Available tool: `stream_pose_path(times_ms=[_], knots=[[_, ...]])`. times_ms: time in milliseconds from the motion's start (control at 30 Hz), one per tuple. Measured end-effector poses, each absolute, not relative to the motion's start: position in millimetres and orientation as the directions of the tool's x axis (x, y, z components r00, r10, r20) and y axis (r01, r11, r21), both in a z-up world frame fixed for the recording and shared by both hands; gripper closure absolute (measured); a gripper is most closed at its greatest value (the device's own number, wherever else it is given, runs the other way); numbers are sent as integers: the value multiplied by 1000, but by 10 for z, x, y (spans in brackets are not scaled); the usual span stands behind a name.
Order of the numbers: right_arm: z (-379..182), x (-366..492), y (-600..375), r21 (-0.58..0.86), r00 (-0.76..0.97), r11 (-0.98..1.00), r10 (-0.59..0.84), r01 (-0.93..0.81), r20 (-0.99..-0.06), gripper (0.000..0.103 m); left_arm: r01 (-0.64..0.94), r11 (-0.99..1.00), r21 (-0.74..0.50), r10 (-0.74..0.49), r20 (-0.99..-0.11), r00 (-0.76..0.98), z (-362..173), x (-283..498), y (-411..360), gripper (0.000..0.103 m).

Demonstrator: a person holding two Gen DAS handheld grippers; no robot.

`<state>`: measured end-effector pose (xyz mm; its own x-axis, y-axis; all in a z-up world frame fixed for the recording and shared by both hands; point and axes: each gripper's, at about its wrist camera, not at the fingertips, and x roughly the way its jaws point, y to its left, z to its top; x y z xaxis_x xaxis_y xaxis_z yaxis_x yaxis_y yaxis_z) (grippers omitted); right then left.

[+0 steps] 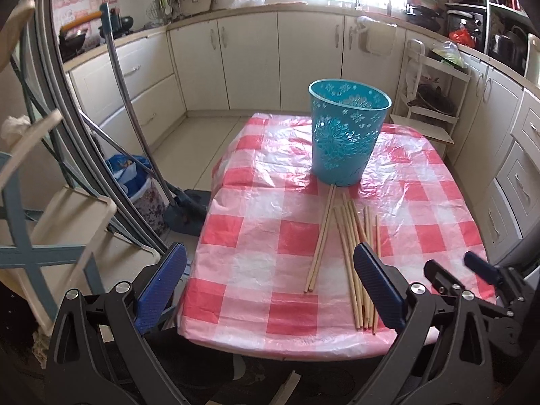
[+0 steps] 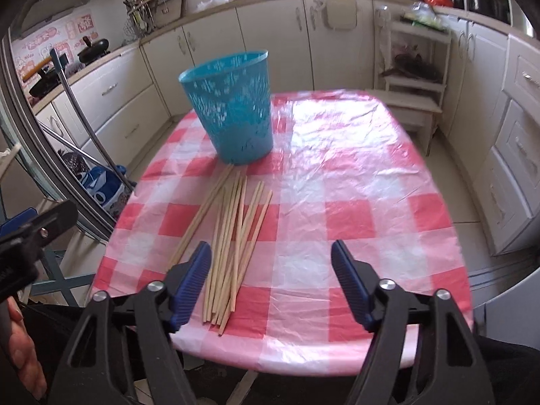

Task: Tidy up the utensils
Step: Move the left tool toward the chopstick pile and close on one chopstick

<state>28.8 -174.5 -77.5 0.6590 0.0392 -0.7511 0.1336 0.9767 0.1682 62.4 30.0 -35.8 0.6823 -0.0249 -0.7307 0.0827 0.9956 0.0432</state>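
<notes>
Several wooden chopsticks (image 1: 351, 246) (image 2: 233, 233) lie loose in a fan on the pink checked tablecloth (image 1: 270, 222) (image 2: 354, 209). Behind their far tips stands an upright teal perforated basket (image 1: 347, 131) (image 2: 233, 108). My left gripper (image 1: 270, 263) hangs open above the table's near left corner, its right finger over the chopsticks' near ends. My right gripper (image 2: 271, 263) is open above the near edge, its left finger (image 2: 192, 280) beside the bundle, nothing between the pads. The right gripper (image 1: 472, 270) also shows at the lower right of the left wrist view.
The small table is ringed by cream kitchen cabinets (image 1: 256, 60). A mop and metal pole (image 1: 135, 118) lean at the left beside a bin (image 1: 135, 182). A white shelf rack (image 2: 415, 77) stands behind the table's right. A hand (image 2: 20, 347) shows at the lower left.
</notes>
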Motion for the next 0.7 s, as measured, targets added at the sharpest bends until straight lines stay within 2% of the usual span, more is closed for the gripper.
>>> stream_pose_path(times_ms=[100, 167, 433, 567, 600, 667, 700], knots=[[-993, 486, -1739, 175, 627, 976, 54, 132, -777, 55, 86, 996, -8, -61, -766, 640, -574, 827, 311, 8], [-1095, 588, -1743, 176, 613, 975, 59, 133, -788, 59, 93, 996, -17, -72, -773, 630, -705, 937, 285, 8], [-1451, 1013, -1668, 161, 558, 980, 70, 115, -827, 69, 144, 989, 22, -67, -809, 585, -1147, 1450, 53, 8], [-1493, 1106, -1636, 108, 569, 992, 51, 67, -821, 74, 196, 979, 53, -70, -817, 573, -1300, 1669, -117, 8], [-1496, 1120, -1634, 93, 566, 994, 49, 50, -823, 77, 201, 977, 65, -61, -822, 566, -1345, 1710, -152, 9], [-1501, 1124, -1632, 42, 560, 999, 38, -5, -828, 86, 210, 975, 74, -54, -836, 547, -1454, 1767, -186, 17], [-1499, 1127, -1643, 20, 555, 999, 34, -31, -831, 87, 214, 975, 63, -63, -843, 535, -1495, 1775, -182, 19]])
